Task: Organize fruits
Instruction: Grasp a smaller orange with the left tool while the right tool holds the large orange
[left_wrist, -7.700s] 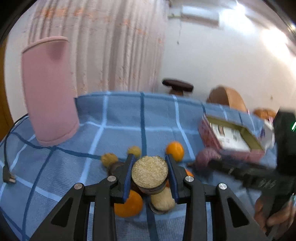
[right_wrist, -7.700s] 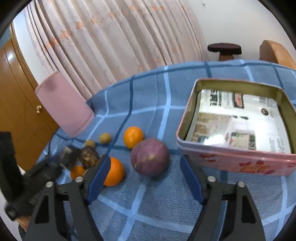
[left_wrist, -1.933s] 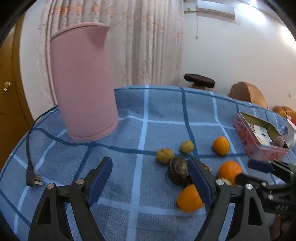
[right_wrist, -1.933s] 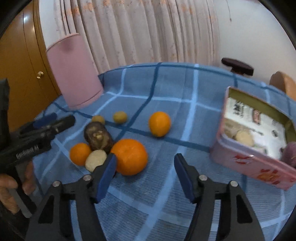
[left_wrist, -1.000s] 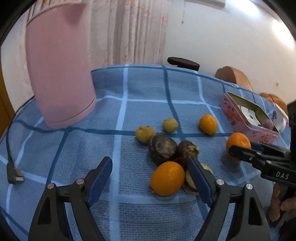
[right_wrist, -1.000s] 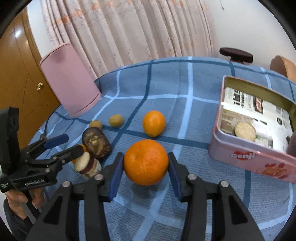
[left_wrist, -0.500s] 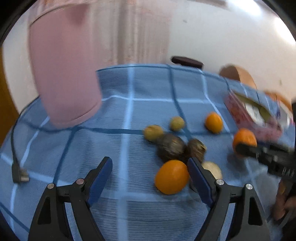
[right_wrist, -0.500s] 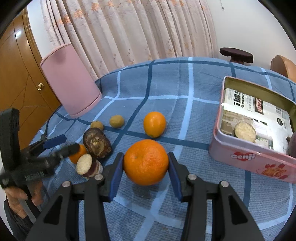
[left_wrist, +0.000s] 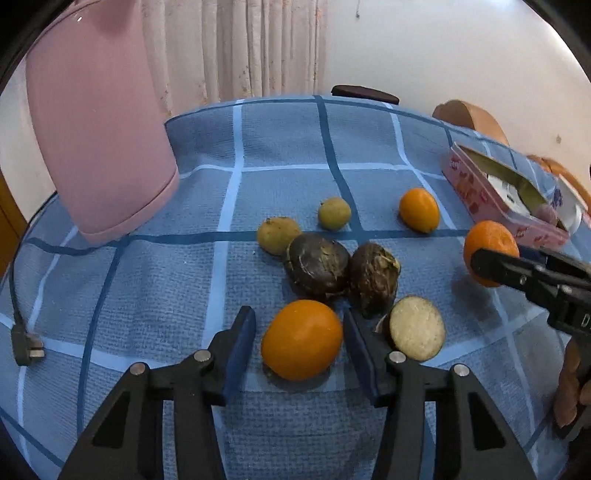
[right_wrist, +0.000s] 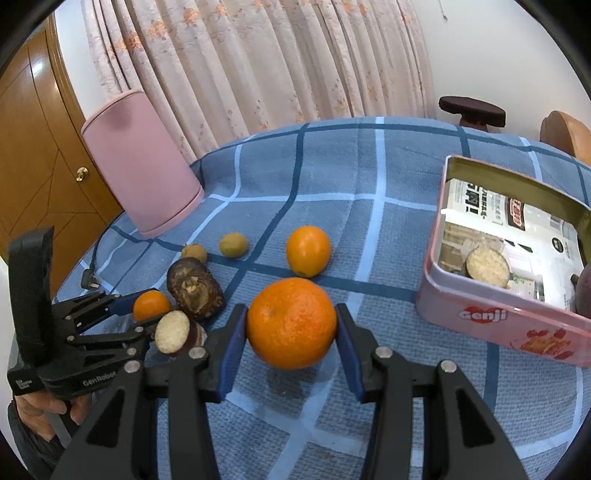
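Closing my left gripper (left_wrist: 300, 341) around a small orange (left_wrist: 302, 340), pads not yet pressing, while my right gripper (right_wrist: 291, 334) clamps the big orange (right_wrist: 291, 323), tin (right_wrist: 491, 317) at two o'clock.

blue checked cloth (right_wrist: 388, 229) — pink tin (right_wrist: 517, 325), orange fruit (right_wrist: 291, 323)

On the counter (right_wrist: 388, 177), a tin box (right_wrist: 491, 314) is placed at the right and a kettle (right_wrist: 140, 166) at the far left. Between them the loose fruit is spread: two small round fruits (right_wrist: 232, 244) are set farthest back, a mandarin (right_wrist: 308, 251) to their right, and two dark fruits (left_wrist: 317, 264) just in front. A cut half (left_wrist: 417, 328) lies nearest, beside them. Another cut half (right_wrist: 485, 266) lies inside the tin box.
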